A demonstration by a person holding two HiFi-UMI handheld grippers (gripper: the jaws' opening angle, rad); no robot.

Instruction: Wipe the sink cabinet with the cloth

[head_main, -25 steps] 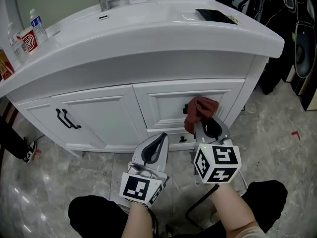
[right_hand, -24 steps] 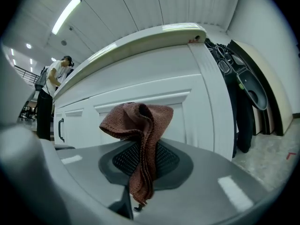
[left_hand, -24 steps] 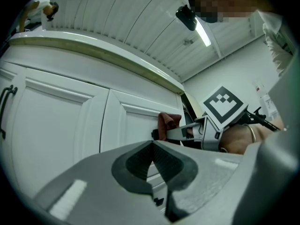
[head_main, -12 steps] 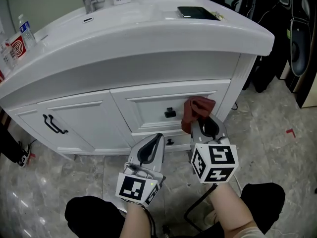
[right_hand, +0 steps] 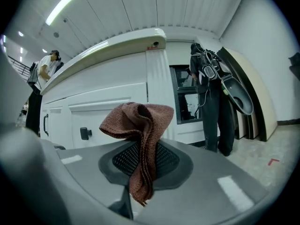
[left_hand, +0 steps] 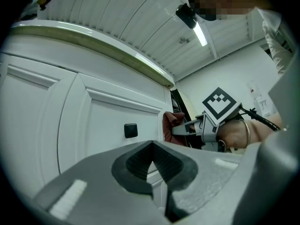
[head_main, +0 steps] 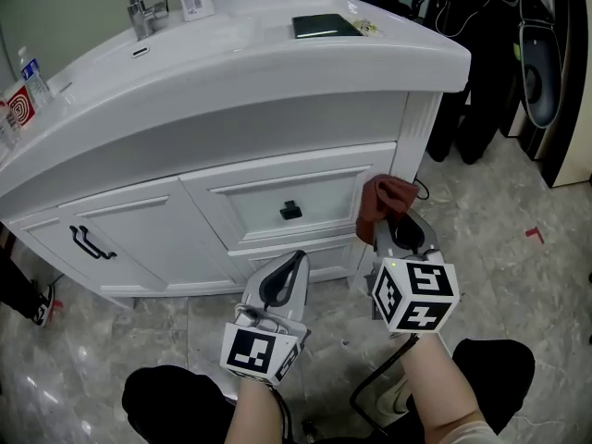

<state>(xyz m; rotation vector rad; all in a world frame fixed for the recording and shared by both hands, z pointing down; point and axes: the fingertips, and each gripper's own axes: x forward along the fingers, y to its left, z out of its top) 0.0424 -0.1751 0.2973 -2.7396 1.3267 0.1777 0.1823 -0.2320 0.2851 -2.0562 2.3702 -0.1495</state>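
two grippers low in front of the sink cabinet [head_main: 185, 220]. right gripper [head_main: 398, 234] clamped on the cloth [head_main: 381, 202], up by the right corner post [head_main: 413, 137], contact unclear. drawer front [head_main: 277, 202] lies to its left. left gripper [head_main: 289, 271] closed, empty, lower.

right tongs [head_main: 395, 229] — pinching cloth [head_main: 382, 198] by sink cabinet [head_main: 166, 220] corner | left tongs [head_main: 294, 261] — jaws together, below drawer [head_main: 326, 195]

Cloth [head_main: 384, 202] farther right, at cabinet corner post [head_main: 413, 132]
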